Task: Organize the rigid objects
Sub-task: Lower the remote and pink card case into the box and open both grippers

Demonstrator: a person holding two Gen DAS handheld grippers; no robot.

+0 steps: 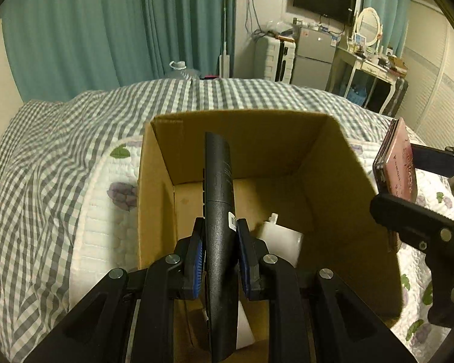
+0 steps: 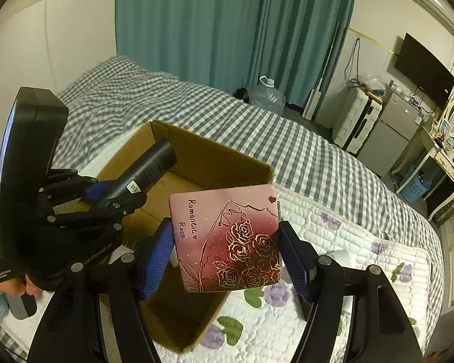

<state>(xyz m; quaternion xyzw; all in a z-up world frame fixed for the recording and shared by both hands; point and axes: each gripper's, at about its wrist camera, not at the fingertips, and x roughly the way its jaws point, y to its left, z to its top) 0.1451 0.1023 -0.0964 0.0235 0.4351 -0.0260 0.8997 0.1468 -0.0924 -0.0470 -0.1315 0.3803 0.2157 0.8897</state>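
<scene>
The bed (image 1: 60,151) is carrying the open box (image 1: 251,139). Your left gripper (image 1: 218,254) is clenching the black tube (image 1: 219,199) above the box's inside, while your right gripper (image 2: 225,257) is squeezing the pink rose case (image 2: 227,239) by its side edges, just over the box's near corner.

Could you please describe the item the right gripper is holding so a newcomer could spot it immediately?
Find the open cardboard box on the bed. Just above its near corner, the right gripper clamps a flat pink case. Gold roses and "Romantic Rose" lettering distinguish it from the black cylinder.
</scene>
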